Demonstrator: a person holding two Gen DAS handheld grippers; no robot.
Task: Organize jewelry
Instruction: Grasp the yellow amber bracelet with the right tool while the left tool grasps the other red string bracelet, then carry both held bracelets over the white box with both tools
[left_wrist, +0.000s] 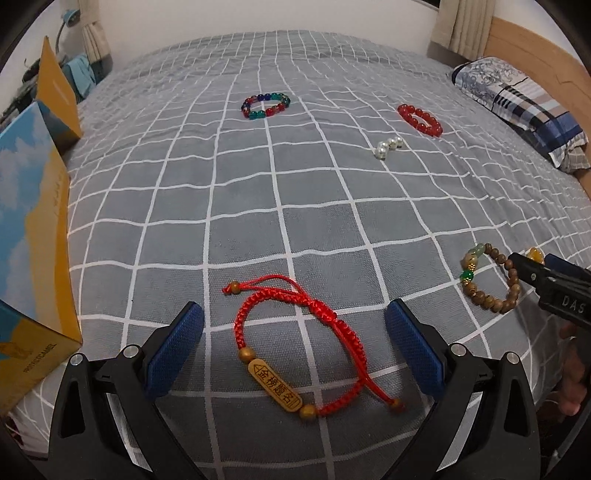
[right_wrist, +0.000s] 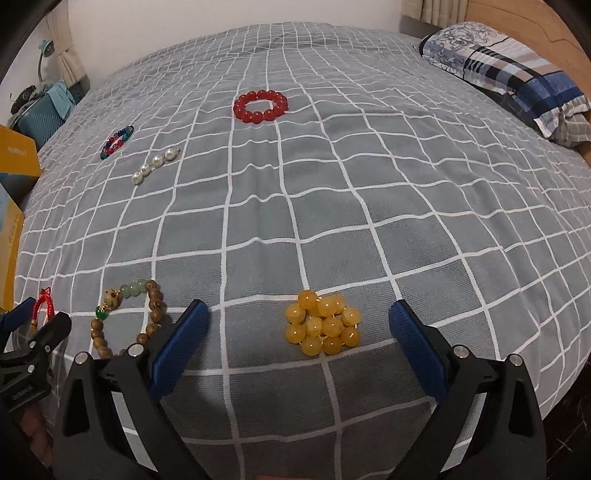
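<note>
**Still scattered: sorting barely begun**

Evidently, in the left wrist view, the left tool (left_wrist: 293, 343) stood wide around a braided red cord bracelet with a wooden tag (left_wrist: 295, 354) on the grey checked bed (left_wrist: 295, 206).

Meanwhile, in the right wrist view, the right tool (right_wrist: 299, 343) gaped wide around a bunched yellow bead bracelet (right_wrist: 323, 326). Nothing looked gathered yet.

The right claw (right_wrist: 299, 332) hangs wide apart over a bunched yellow bead bracelet (right_wrist: 324, 327) near the bed's (right_wrist: 369, 177) front edge; a wooden bead bracelet (right_wrist: 127, 321) lies just left.
</note>
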